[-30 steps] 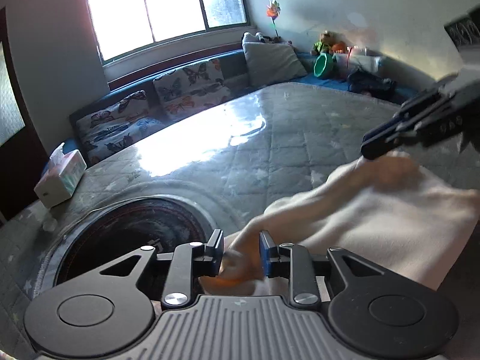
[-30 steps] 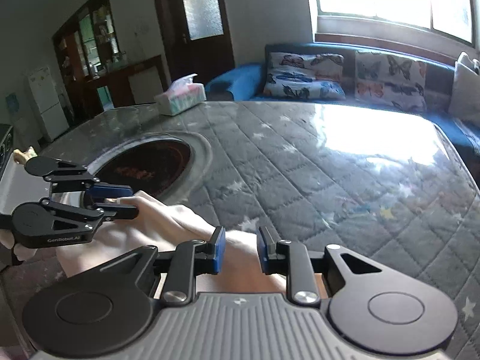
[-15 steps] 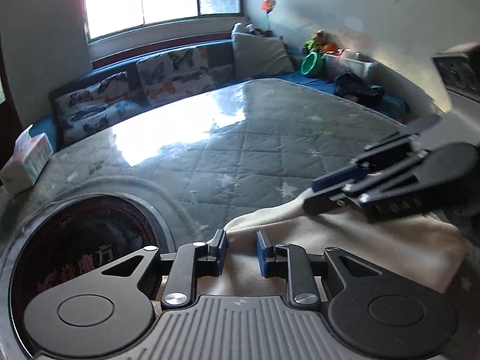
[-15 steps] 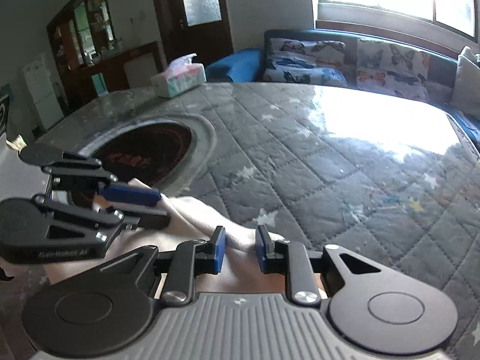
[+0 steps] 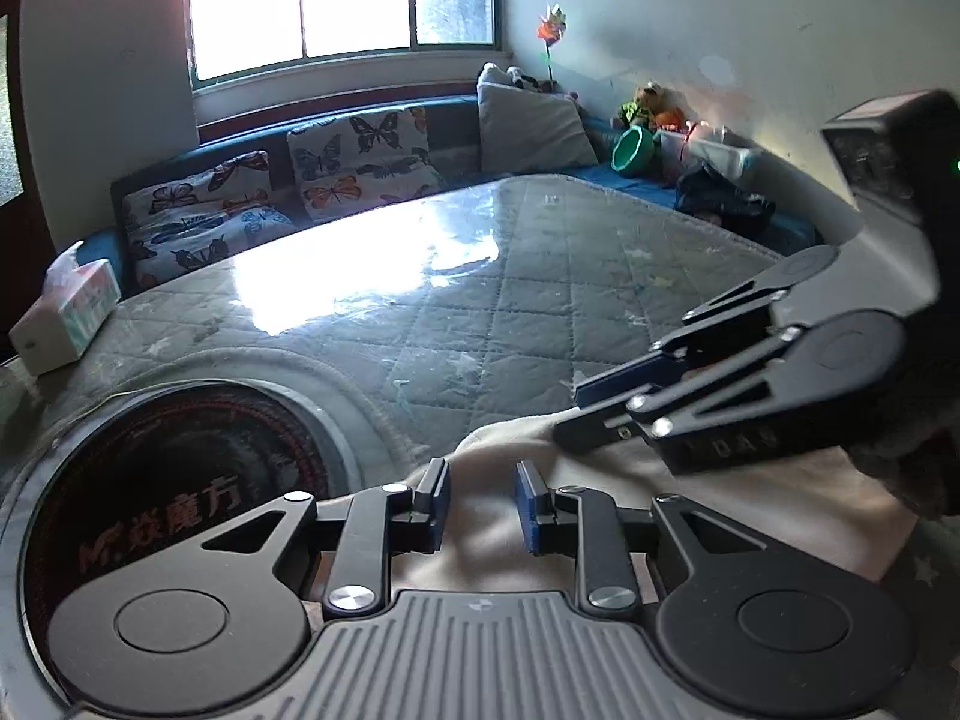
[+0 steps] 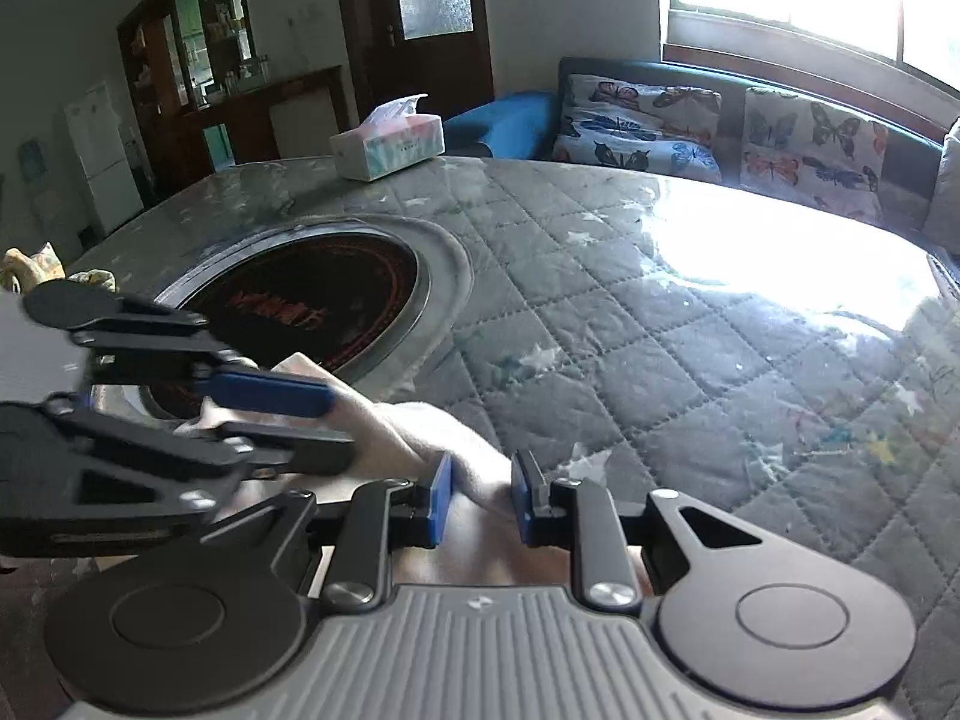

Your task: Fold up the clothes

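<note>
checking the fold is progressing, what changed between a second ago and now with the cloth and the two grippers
The cream cloth, lifted off the table a second ago, has been brought down and now lies on the quilted table cover beside the round hotplate. The right gripper came down and in toward the left gripper. Both still pinch the cloth's near edge; nothing was released. The tissue box has not moved.

Left gripper (image 5: pixel 479 504), right gripper (image 6: pixel 479 500): narrowly parted.

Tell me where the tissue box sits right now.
The tissue box stands at the table's far edge, beyond the round dark cooktop, in front of the blue sofa; in the left wrist view it is far left.
</note>
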Action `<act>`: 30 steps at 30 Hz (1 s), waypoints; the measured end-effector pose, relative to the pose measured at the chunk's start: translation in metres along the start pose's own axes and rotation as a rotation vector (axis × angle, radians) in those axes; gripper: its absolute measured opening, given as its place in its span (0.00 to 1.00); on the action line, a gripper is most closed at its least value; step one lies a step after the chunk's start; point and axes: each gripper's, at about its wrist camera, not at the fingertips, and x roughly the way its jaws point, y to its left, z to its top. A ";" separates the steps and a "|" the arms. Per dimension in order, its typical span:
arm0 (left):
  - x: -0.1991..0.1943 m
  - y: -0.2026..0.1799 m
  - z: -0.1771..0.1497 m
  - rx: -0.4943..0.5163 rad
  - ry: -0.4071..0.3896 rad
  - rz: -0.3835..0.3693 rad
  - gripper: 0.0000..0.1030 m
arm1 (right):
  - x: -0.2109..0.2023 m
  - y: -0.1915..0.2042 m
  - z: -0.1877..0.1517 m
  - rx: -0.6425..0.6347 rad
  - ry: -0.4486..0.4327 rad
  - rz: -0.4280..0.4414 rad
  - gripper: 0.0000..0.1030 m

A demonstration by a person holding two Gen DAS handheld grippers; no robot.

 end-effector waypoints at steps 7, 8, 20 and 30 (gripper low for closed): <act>-0.036 0.015 -0.020 -0.043 -0.016 0.034 0.25 | -0.026 0.004 -0.002 -0.008 -0.048 0.019 0.21; -0.036 0.019 -0.022 -0.048 -0.011 0.044 0.25 | -0.030 0.005 -0.004 -0.012 -0.047 0.023 0.21; -0.030 0.038 -0.015 -0.113 -0.006 0.122 0.25 | -0.048 -0.007 -0.021 0.033 -0.037 -0.032 0.21; 0.013 0.024 0.009 -0.134 0.027 -0.020 0.24 | -0.041 -0.017 -0.026 0.067 -0.029 -0.057 0.21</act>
